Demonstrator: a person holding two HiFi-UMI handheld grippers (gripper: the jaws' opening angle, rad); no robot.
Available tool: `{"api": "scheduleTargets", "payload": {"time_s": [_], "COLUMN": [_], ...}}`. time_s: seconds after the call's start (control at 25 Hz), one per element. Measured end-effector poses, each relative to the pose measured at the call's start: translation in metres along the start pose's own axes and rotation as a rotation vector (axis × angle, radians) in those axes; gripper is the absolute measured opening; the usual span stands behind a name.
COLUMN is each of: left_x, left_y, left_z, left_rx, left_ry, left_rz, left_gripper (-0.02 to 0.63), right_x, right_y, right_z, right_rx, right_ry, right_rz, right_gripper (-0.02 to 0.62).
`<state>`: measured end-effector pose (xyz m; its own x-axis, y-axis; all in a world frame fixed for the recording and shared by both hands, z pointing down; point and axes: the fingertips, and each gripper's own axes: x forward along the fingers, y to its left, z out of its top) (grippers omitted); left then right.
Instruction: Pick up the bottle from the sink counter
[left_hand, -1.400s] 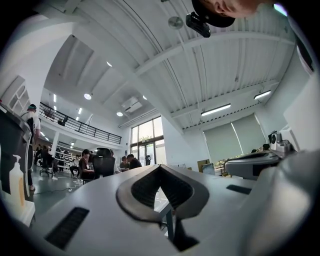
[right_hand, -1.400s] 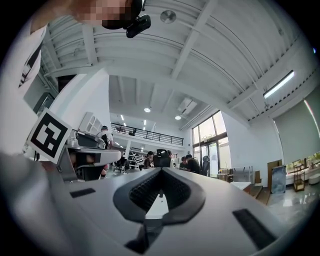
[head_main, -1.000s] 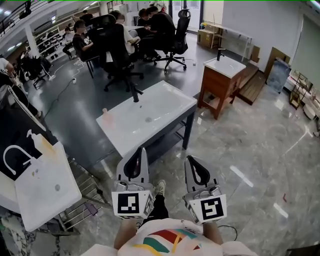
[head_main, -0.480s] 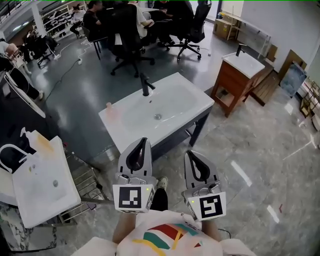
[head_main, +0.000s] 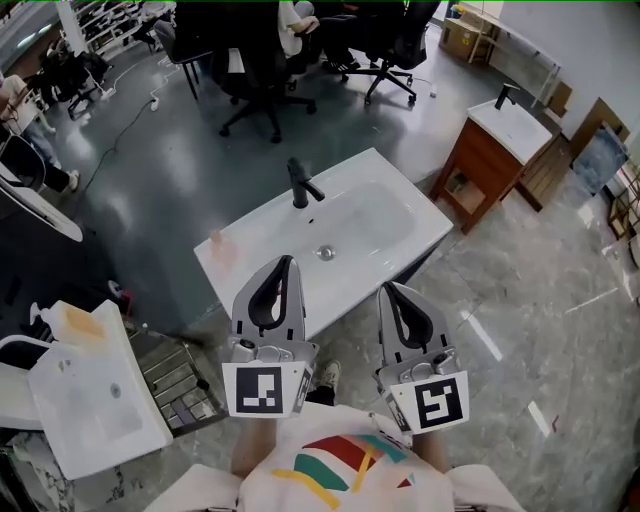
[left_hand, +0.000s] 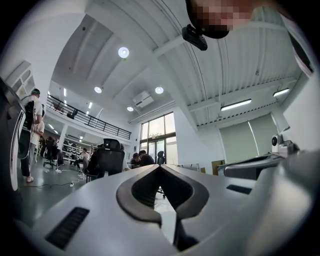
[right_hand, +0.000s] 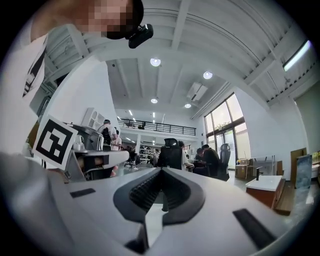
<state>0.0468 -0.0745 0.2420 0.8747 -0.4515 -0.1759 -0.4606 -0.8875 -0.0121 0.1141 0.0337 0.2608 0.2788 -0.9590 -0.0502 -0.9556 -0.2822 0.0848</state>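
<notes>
A small pale pink bottle (head_main: 217, 243) stands on the near-left corner of the white sink counter (head_main: 400, 205), left of the black faucet (head_main: 300, 185). In the head view my left gripper (head_main: 289, 262) is held in front of my body, its tip over the counter's near edge, right of the bottle and apart from it. My right gripper (head_main: 386, 288) hangs beside it, short of the counter. Both are shut with nothing between the jaws. The left gripper view (left_hand: 160, 166) and right gripper view (right_hand: 161, 170) look up into the room; neither shows the bottle.
A wooden vanity (head_main: 490, 155) with its own basin stands at the right back. Another white basin (head_main: 95, 410) with an orange dispenser (head_main: 80, 325) sits at the lower left beside a metal rack (head_main: 178, 375). Office chairs (head_main: 260, 70) and seated people are behind the counter.
The sink counter has come nearer and lower in the head view as I stepped toward it. Both grippers stay shut and side by side, now reaching the counter's near edge.
</notes>
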Motion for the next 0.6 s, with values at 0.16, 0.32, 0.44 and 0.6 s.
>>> {"api": "scheduleTargets", "payload": {"time_s": [0.16,0.32,0.44,0.6], "left_x": [0.036,0.056,0.066,0.074], "left_y": [0.027,0.041,0.048,0.051], "left_z": [-0.003,-0.012,-0.022,-0.023], "left_rx": [-0.004,0.023,0.033,0.05], "left_ry": [-0.015,-0.003,0.016,0.024], "left_rz": [0.016,0.04,0.059,0.091], "left_gripper": [0.018,0.018,0.018,0.018], "right_x": [0.041,0.068,0.082,0.094], "right_y": [-0.013,-0.023,-0.03,-0.038], "right_z": [0.003,-0.011,-0.021,-0.023], "right_rx": [0.026,0.018,0.027,0.022], "right_ry": [-0.019,0.023,0.05,0.038], "right_rz": [-0.011,-0.027,-0.031,-0.008], "right_gripper": [0.012,0.011,0.011,0.012]}}
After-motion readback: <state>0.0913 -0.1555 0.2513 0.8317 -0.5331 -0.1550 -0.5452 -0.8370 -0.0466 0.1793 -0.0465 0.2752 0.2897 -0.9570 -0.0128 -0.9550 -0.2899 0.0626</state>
